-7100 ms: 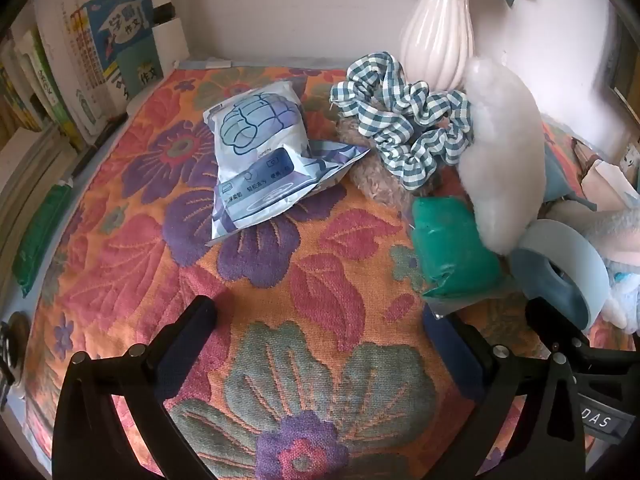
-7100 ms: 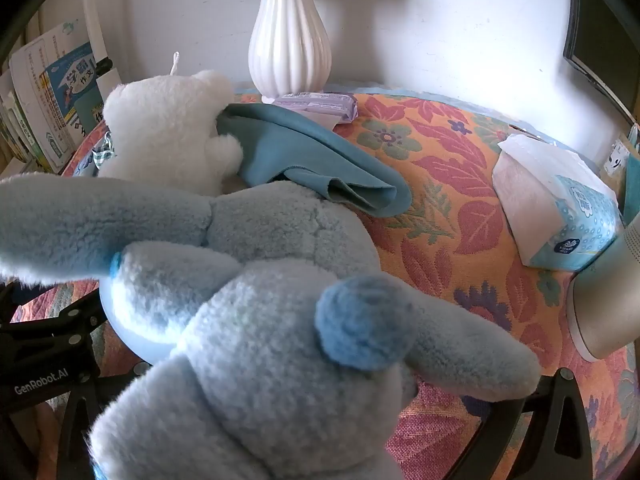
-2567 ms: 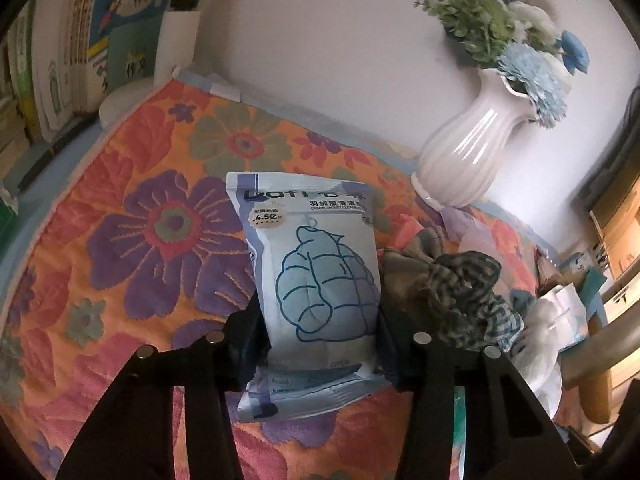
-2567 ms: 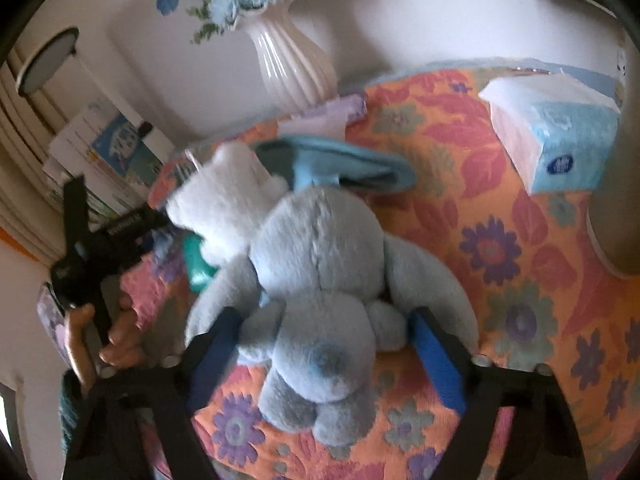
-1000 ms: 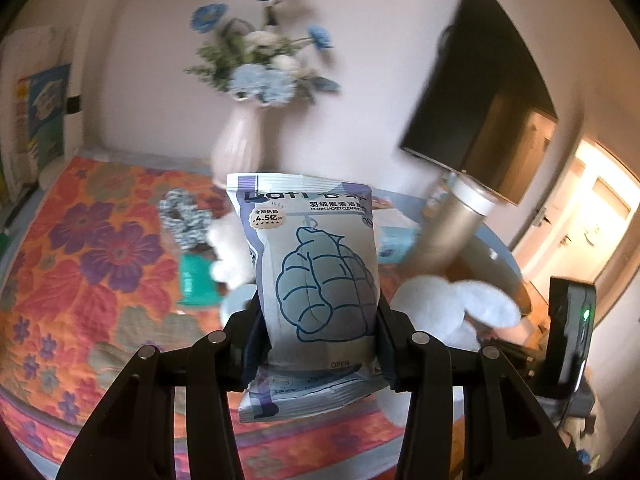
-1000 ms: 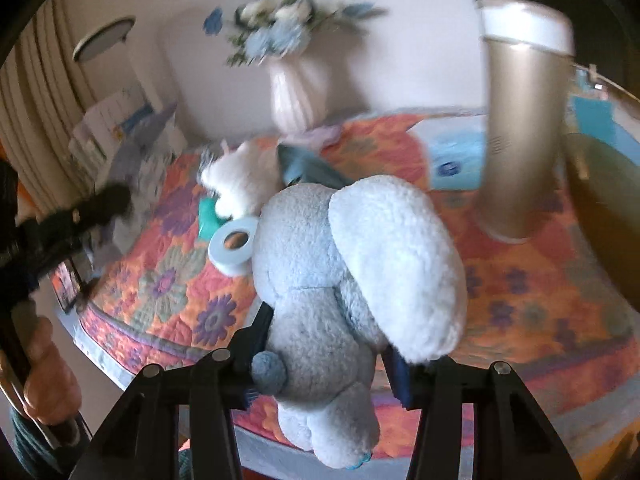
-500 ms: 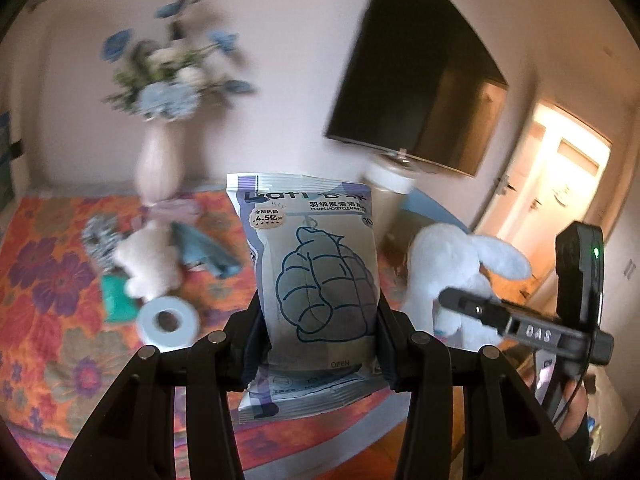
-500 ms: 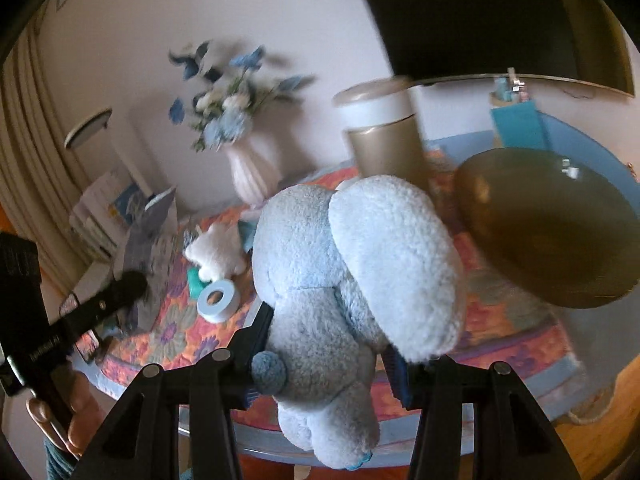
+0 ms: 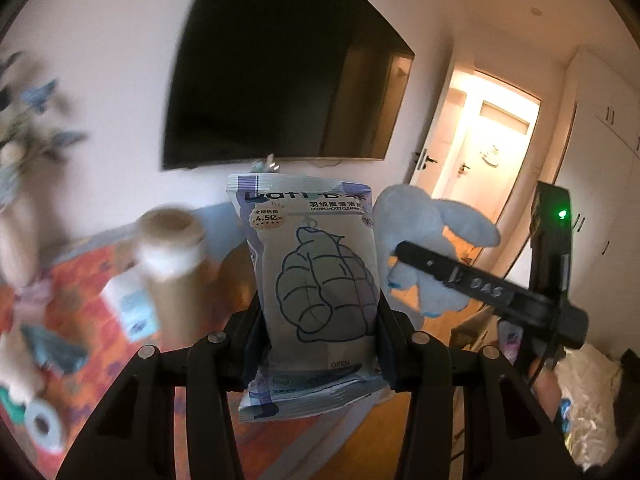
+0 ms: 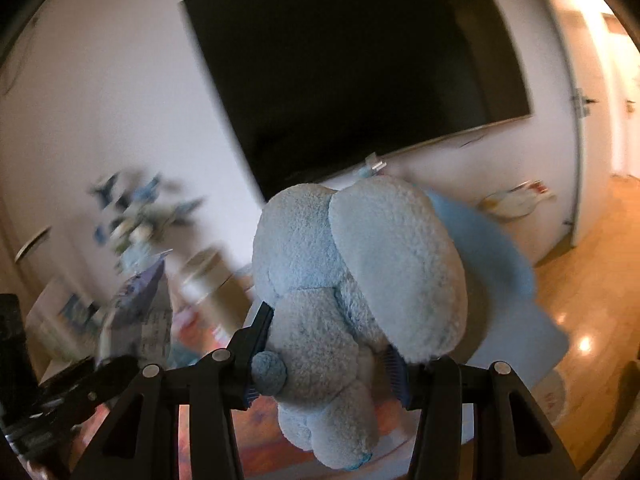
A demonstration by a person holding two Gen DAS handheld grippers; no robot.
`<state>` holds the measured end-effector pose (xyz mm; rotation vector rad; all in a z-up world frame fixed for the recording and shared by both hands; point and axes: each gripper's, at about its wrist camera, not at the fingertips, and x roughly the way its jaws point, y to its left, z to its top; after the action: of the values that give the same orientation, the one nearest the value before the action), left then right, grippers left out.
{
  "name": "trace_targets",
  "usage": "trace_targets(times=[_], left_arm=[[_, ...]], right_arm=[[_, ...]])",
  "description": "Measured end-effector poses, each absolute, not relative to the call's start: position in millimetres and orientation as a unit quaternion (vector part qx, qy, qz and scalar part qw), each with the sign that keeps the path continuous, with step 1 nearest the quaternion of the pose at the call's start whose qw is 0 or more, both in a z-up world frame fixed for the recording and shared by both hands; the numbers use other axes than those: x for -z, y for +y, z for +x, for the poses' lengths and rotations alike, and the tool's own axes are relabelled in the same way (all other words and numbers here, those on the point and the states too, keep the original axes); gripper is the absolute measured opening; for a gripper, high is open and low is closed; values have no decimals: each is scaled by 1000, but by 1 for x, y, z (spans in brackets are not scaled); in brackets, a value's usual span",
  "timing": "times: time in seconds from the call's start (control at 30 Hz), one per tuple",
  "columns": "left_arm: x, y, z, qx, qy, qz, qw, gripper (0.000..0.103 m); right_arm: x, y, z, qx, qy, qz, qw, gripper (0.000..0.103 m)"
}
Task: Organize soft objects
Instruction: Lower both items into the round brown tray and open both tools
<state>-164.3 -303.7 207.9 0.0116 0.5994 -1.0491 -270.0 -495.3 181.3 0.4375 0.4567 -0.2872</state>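
Both claws loaded, held up facing the wall TV (image 10: 352, 76).
My left claw (image 9: 318, 340) grips the cleaning-wipes pack (image 9: 312, 272); my right claw (image 10: 326, 354) clamps the blue plush elephant (image 10: 352, 280).

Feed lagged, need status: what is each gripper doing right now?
Left gripper: closed on the wipes pack.
Right gripper: closed on the blue plush toy.

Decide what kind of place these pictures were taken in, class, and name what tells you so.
Most likely a room in a home, perhaps a bedroom or living room: a large dark television hangs on the wall, a wooden floor leads to a lit doorway, and a flowered cloth covers the table.
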Motion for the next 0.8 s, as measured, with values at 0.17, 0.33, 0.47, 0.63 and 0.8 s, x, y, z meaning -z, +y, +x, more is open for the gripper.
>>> trace_targets(times=[0.17,0.33,0.47,0.63,0.8], left_arm=[[-201,-375,-135,467,305,29,830,44],[-165,-421,-113,421,319,79,845,53],[-145,-431,-104,409,325,99,847,80],[-149,-415,-117,452,321,79,829,80],[-164,-372,-144,446,286,95,843,81]], right_arm=[[-178,-561,-238,199,248,260,912,49],[-148,-594,-188,195,303,289,887,58],[-132,-604,-156,180,339,285,878,67],[-132,-604,-169,185,345,264,882,67],[-150,-575,-198,162,317,247,901,67]])
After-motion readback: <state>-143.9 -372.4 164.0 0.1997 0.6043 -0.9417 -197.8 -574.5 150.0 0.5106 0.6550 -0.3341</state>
